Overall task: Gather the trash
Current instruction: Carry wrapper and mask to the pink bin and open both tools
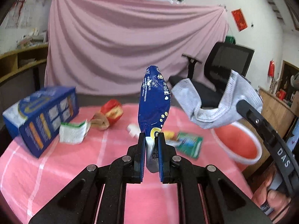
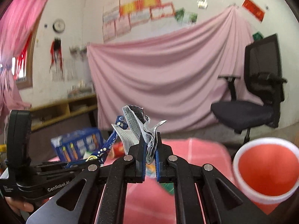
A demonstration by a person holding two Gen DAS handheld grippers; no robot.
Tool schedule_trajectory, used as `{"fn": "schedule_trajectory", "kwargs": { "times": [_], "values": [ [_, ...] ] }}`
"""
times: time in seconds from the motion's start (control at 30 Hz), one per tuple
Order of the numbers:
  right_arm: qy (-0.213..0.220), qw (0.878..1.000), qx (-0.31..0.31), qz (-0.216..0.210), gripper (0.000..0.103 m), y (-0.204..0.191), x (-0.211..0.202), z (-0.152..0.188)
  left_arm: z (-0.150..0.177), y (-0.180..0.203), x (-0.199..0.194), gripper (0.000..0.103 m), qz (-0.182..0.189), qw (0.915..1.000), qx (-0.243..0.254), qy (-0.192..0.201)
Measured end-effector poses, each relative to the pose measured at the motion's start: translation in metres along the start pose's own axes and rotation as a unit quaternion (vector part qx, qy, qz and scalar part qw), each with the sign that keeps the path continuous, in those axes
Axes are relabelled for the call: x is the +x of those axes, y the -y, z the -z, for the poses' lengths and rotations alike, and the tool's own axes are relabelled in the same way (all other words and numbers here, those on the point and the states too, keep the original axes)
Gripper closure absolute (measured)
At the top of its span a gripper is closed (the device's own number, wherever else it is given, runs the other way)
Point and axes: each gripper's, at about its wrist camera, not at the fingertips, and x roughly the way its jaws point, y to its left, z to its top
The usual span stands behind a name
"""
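The left gripper (image 1: 151,137) is clamping a blue packet (image 1: 154,100) upright above the bench (image 1: 56,168); the right gripper (image 2: 151,141) is pinching a mask (image 2: 138,128) near the red bin (image 2: 267,169) at the bench's right edge.

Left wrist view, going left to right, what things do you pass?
Blue box → torn white wrapper → red snack bag → blue packet held by the left gripper → face mask → red bin.
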Motion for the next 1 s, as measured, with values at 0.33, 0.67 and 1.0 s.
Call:
{"fn": "schedule_trajectory", "kwargs": {
  "times": [0.33,0.67,1.0],
  "values": [
    [0.098,0.987,-0.012,0.129,0.097,0.061,-0.035,-0.024,-0.04,0.076,0.013,0.094,0.066,0.9933,0.051,0.08],
    [0.078,0.966,0.028,0.243,0.097,0.144,-0.042,-0.016,-0.05,0.167,0.083,0.093,0.142,0.9861,0.085,0.02],
    [-0.031,0.954,0.103,0.279,0.097,0.194,-0.029,0.013,-0.04,0.219,0.166,0.094,0.167,0.9759,0.079,-0.117]
  ]
}}
